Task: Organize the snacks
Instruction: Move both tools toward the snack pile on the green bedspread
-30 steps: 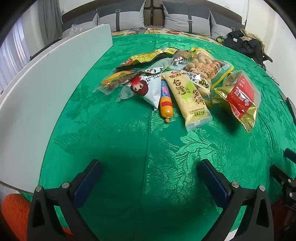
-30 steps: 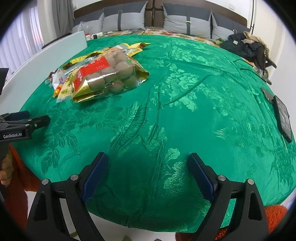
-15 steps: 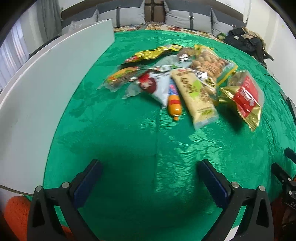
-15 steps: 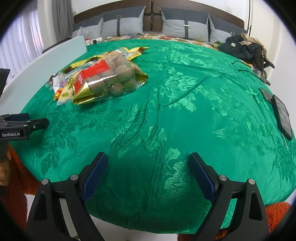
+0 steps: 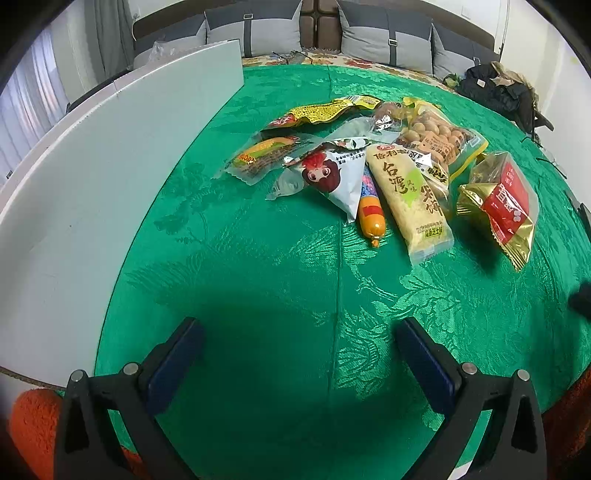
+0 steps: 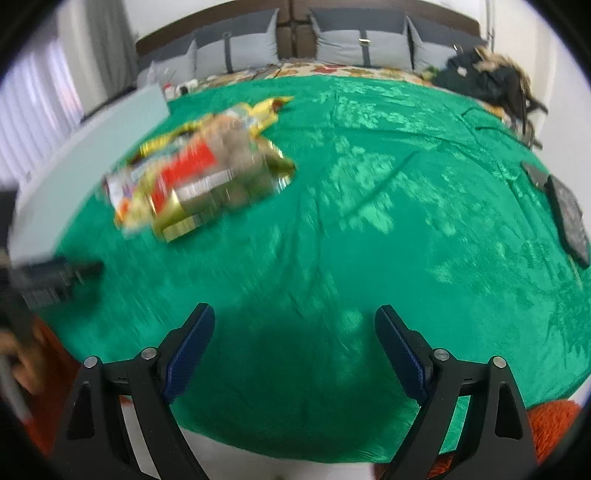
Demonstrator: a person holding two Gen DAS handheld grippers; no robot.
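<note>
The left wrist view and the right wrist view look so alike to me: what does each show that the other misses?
Only the left wrist view shows the left gripper open over the cloth, and the pile sharply: a sausage, a long yellow pack and a cartoon-face pouch. Only the right wrist view shows the right gripper, also open, and a dark flat device at the cloth's far right edge; its picture is blurred. Both share the green cloth, the red-and-gold bag, the white board and the grey cushions behind.

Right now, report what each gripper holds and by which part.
Nothing is held. The left gripper and the right gripper are both open over bare green cloth, short of the snack pile.
</note>
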